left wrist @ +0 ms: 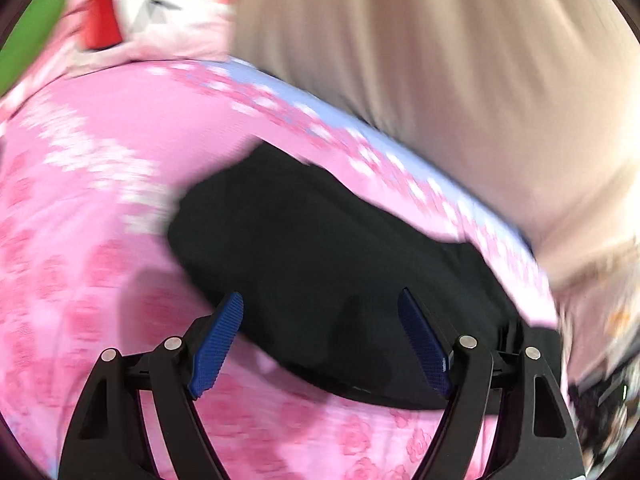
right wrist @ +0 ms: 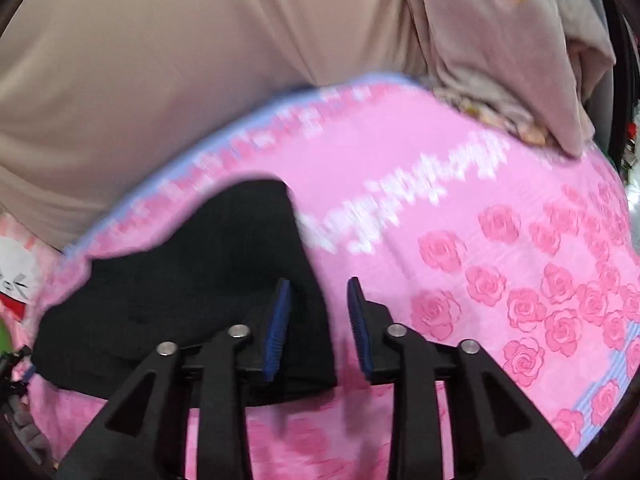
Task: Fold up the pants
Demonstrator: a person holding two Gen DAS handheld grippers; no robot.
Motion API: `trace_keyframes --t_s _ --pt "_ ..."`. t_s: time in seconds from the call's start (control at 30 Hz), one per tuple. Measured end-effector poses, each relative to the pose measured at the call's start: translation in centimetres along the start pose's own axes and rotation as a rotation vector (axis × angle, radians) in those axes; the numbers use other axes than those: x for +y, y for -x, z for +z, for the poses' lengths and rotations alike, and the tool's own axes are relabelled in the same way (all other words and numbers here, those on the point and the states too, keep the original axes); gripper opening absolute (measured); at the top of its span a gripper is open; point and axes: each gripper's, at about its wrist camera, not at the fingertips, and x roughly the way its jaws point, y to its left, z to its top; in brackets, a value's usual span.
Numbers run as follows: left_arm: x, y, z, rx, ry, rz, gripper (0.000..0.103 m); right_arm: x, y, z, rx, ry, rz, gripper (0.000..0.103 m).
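1. I'm holding my left gripper (left wrist: 320, 340) over the pants (left wrist: 320, 248), jaws spread wide, gripping nothing. The black cloth is sitting between and beyond my pads, filling the 12 o'clock direction from the tips.
2. In the left wrist view the pants are lying as a compact dark bundle, edges looking stacked at 6 o'clock. I'm judging the fold as mostly or fully done, but blur is hiding the layers, so I can't tell for sure.
3. I'm holding my right gripper (right wrist: 316, 328) at the bundle's right edge, jaws at a narrow gap, nothing pinched. The pants (right wrist: 192, 280) are lying at 9 to 11 o'clock from my tips, and the left pad is overlapping the cloth edge in view.
4. What's left, I'm guessing: maybe a final smoothing or nothing at all.
5. The surface is a pink rose-print bedsheet (right wrist: 480, 240) with a pale blue border, running out to 3 o'clock.
6. A beige curtain-like fabric (right wrist: 160, 60) is hanging behind at 12 o'clock. Crumpled beige cloth (right wrist: 520, 60) is sitting at 1 o'clock.
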Motion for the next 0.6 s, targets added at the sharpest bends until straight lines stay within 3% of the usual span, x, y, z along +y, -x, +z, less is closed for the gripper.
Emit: trace_keyframes --t_s 0.1,0.27,0.37,0.43,0.5,0.53,0.6 --pt "3.6 1.1 1.0 -0.012 0.116 0.025 0.077 4.4 0.5 -0.1 -0.01 0.092 0.109 0.055" --pt "7.5 -2.1 1.9 0.086 0.301 -0.026 0.077 11.6 -2.5 -3.0 0.107 0.214 0.255 0.055" --pt "6.8 -3.9 2.5 0.092 0.306 -0.055 0.077 14.0 -3.9 -5.2 0.169 0.253 0.275 0.056" --pt "6.0 -5.8 3.1 0.143 0.295 -0.117 0.077 14.2 -4.5 -6.1 0.184 0.261 0.272 0.064" --pt "5.2 -6.5 3.6 0.137 0.246 -0.083 0.048 14.2 -4.6 -6.5 0.182 0.263 0.257 0.066" --pt "4.6 -6.7 3.8 0.152 0.215 -0.075 0.025 13.9 -4.7 -6.6 0.18 0.249 0.256 0.066" --pt "3.3 -5.8 4.2 0.13 0.169 -0.064 0.018 13.4 -4.4 -6.4 0.177 0.228 0.258 0.066"
